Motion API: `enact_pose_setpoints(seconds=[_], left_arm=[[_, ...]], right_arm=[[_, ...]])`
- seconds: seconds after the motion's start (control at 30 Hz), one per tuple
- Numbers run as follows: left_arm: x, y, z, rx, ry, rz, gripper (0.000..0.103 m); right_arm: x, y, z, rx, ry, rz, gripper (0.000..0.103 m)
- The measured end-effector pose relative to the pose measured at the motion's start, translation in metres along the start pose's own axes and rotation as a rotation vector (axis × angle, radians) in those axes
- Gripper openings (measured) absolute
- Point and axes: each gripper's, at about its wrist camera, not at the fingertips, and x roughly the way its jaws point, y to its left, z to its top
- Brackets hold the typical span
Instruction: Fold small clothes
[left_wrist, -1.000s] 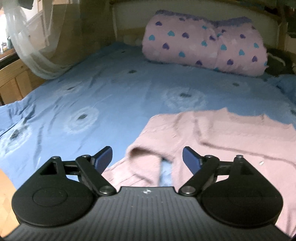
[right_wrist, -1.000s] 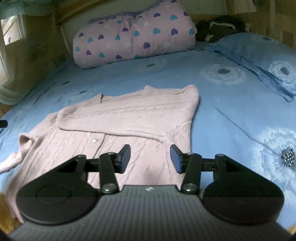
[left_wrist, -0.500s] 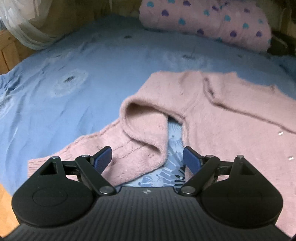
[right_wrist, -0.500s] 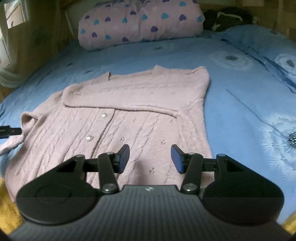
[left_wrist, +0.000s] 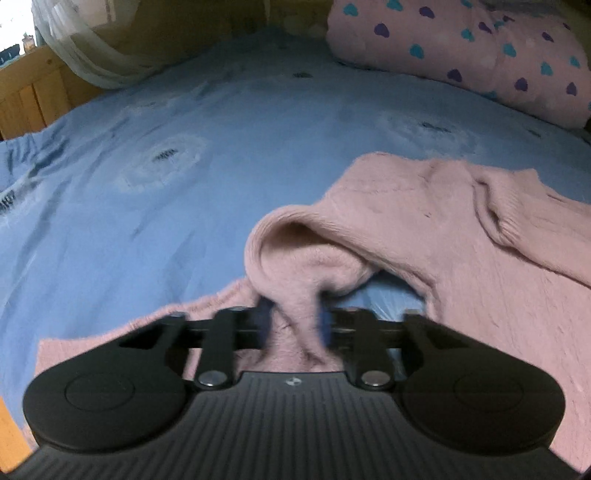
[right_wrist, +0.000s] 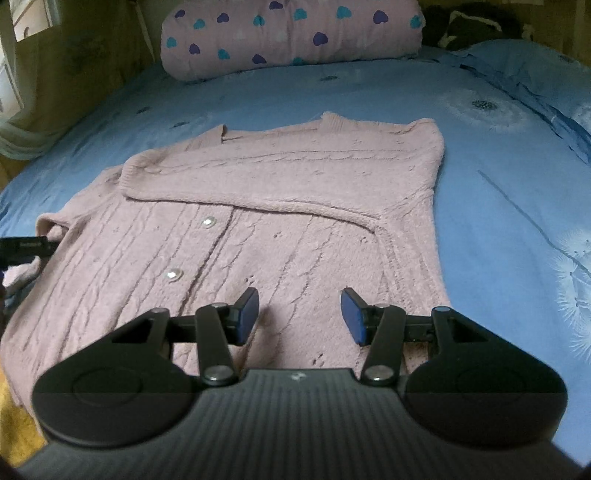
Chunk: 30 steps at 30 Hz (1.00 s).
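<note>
A pink knitted cardigan (right_wrist: 280, 221) with buttons lies flat on the blue bedsheet (left_wrist: 184, 166). One sleeve is folded across its chest (right_wrist: 280, 177). The other sleeve (left_wrist: 299, 266) is bunched up at the cardigan's left side. My left gripper (left_wrist: 295, 325) has its jaws closing, and the pads pinch that sleeve's fabric between them. Its tip also shows at the left edge of the right wrist view (right_wrist: 22, 247). My right gripper (right_wrist: 300, 314) hovers open over the cardigan's lower body, with nothing between its fingers.
A rolled pink quilt with heart prints (right_wrist: 291, 33) lies across the head of the bed. A blue pillow (right_wrist: 535, 74) is at the far right. A white net curtain (left_wrist: 92, 55) and a wooden frame (left_wrist: 29, 92) stand on the left side.
My left gripper came down onto the loose sleeve and its jaws went from wide open to pinching the fabric. My right gripper drifted slightly closer over the cardigan, still open.
</note>
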Motion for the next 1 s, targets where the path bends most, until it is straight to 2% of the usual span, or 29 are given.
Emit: enact_pose_setpoints(seconds=[0.1,0.2,0.37,0.5,0.63,0.87,1.0], left_arm=[[0.008,0.015,0.010,-0.044,-0.008,0.013,0.017],[0.013,0.032,0.025,-0.074,-0.034,0.065,0.017],[0.009,0.057,0.054,-0.100,-0.140,0.218,0.016],[-0.005,0.070,0.067,-0.135,-0.228,0.251,0.016],[-0.023,0.059,0.067,-0.096,-0.325,0.215,0.016],[-0.060,0.022,0.075,-0.093,-0.445,0.032,0.016],[-0.084,-0.015,0.083,-0.075,-0.504,-0.093,0.016]], right_arm=[[0.000,-0.004,0.002,0.011,-0.003,-0.006,0.051],[0.000,-0.006,0.004,0.021,-0.011,-0.010,0.051],[0.001,-0.006,0.007,0.025,-0.021,-0.005,0.051],[0.001,-0.005,0.007,0.025,-0.022,-0.002,0.051],[0.002,-0.004,0.007,0.020,-0.022,0.005,0.051],[-0.002,-0.004,0.005,0.029,-0.027,0.015,0.051],[-0.007,-0.005,0.004,0.035,-0.039,0.023,0.051]])
